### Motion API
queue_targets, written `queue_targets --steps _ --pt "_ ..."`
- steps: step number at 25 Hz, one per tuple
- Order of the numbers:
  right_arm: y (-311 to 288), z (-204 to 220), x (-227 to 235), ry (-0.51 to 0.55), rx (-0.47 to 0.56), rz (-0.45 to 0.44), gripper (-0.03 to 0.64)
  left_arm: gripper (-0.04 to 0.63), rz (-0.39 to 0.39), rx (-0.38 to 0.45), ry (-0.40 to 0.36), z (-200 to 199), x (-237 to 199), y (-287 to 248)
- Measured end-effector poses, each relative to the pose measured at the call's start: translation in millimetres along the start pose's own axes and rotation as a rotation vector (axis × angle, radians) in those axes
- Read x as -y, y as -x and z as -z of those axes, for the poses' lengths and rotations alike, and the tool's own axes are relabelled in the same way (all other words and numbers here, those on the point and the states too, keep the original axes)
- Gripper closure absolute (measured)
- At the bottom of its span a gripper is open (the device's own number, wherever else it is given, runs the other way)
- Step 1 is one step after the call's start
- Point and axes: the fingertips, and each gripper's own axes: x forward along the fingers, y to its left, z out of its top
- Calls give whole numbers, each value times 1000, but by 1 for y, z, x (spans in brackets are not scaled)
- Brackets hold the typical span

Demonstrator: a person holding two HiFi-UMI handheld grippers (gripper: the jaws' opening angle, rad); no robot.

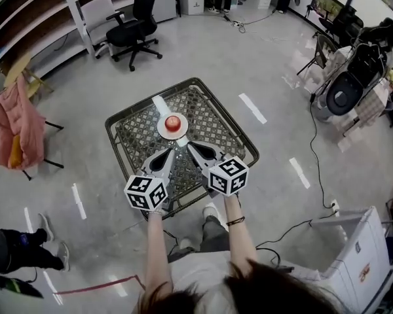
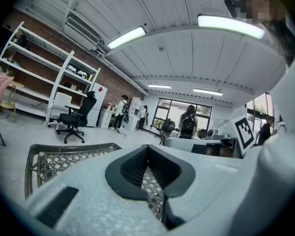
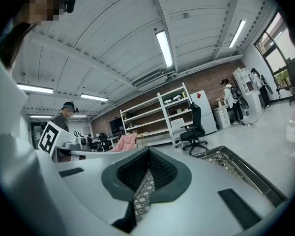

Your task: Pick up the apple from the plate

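A red apple [image 1: 173,123] sits on a small white plate [image 1: 162,131] in the middle of a square table with a metal mesh top [image 1: 132,139]. My left gripper [image 1: 171,152] and right gripper [image 1: 190,146] hover side by side over the table's near half. Both point at the plate and stop just short of it. Each has its jaws shut with nothing between them. In the left gripper view the left gripper [image 2: 147,149] shows only mesh past its closed tips. The right gripper [image 3: 148,154] shows the same in the right gripper view. Neither gripper view shows the apple.
A white strip [image 1: 160,103] lies on the mesh behind the plate. A black office chair [image 1: 134,28] stands beyond the table, white shelving at the far left. A pink coat [image 1: 16,120] hangs on a stand at left. A person's legs [image 1: 23,250] are at lower left, a white cabinet [image 1: 367,267] at lower right.
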Motion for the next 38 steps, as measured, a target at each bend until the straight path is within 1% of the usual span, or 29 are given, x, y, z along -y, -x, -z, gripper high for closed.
queue_targets --steps 7,17,24,29,32,38 --pt "-23 -3 35 -17 -35 -52 607 584 -62 -9 26 -1 -17 -33" --pt "-47 -12 61 -23 -60 -141 607 584 -161 12 55 -7 -37 -57" --pt "-50 -12 83 -21 -86 -191 607 584 -223 22 78 -2 -42 -74" --pt "-59 -13 96 -35 -93 -204 607 584 -243 21 81 -2 -45 -87" --pt "-68 -14 100 -47 -94 -208 607 584 -253 5 76 -3 -49 -92" --pt "-84 -4 106 -77 -108 -219 607 584 -262 -36 98 11 -63 -95"
